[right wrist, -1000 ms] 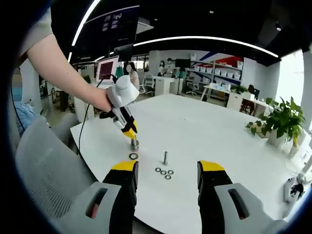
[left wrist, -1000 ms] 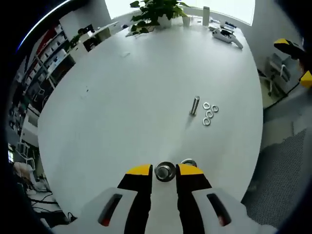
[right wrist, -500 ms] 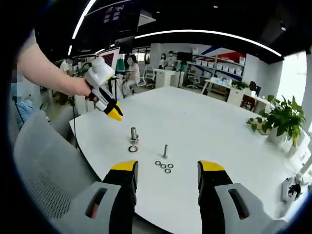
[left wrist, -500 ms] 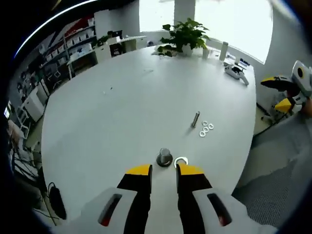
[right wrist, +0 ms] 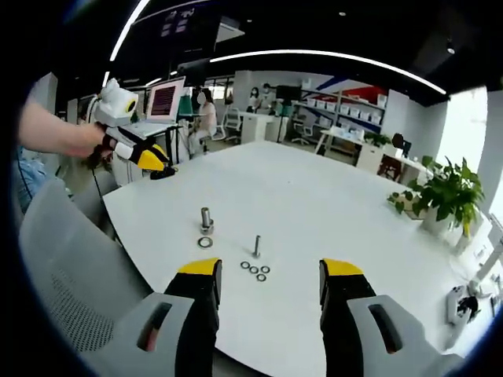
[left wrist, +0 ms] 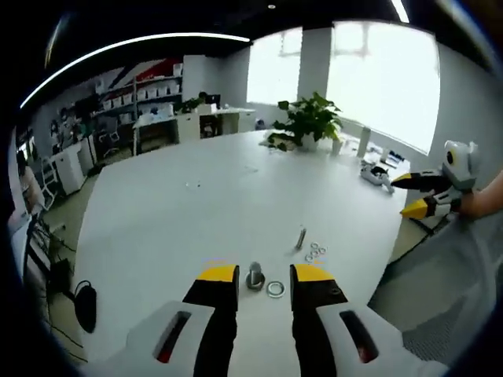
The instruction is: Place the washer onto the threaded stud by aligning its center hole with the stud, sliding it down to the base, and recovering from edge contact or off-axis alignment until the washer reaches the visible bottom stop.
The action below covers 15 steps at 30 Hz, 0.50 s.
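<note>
The threaded stud (right wrist: 206,219) stands upright on the white table (right wrist: 330,204), its long axis vertical, seated on a wider base; it is the landmark here. A single washer (right wrist: 205,243) lies flat on the table just beside the stud's base, on the side nearer the right gripper (right wrist: 269,276), its hole facing up. Further from the stud, a slim bolt (right wrist: 256,245) stands upright, with a cluster of small washers (right wrist: 255,271) just beyond it.

In the left gripper view the same stud (left wrist: 255,276) and washer (left wrist: 275,289) sit just past the left gripper (left wrist: 264,276), whose jaws stand narrowly apart and hold nothing. The right gripper's jaws are wide and empty, well back from the stud.

The washer looks like a thin, rigid metal ring: light, stiff, probably slick, and lying flush so that its edge offers little purchase. A pinch across its outer rim seems best, leaving the centre hole free. To go on, its flat face must stay level and its hole axis must line up with the stud's vertical axis.
</note>
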### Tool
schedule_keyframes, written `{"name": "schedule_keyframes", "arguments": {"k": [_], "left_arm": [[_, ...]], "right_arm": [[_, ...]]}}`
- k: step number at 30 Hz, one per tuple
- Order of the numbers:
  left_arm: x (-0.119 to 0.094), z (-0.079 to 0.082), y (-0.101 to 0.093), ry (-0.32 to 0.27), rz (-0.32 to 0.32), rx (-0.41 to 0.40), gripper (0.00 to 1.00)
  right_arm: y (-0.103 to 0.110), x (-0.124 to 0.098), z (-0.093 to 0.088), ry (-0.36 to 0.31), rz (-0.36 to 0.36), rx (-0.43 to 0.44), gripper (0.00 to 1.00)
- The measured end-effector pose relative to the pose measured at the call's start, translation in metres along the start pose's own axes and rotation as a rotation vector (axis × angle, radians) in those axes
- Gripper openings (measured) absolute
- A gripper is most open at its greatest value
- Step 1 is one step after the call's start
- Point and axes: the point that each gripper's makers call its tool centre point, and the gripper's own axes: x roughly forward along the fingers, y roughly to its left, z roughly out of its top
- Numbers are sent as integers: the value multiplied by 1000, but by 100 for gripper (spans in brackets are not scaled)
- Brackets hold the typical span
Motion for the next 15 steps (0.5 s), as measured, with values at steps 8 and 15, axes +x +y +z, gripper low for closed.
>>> {"name": "schedule_keyframes", "arguments": {"k": [8,15], "left_arm": [[-16,-12,-11,-54,-5,-5,24],[-25,-14,-15,-94,0,-12,25]], "right_arm": [[-6,1,-5,29,-39,-5,53],[-4,3,-10,63,-45,-31,53]]}}
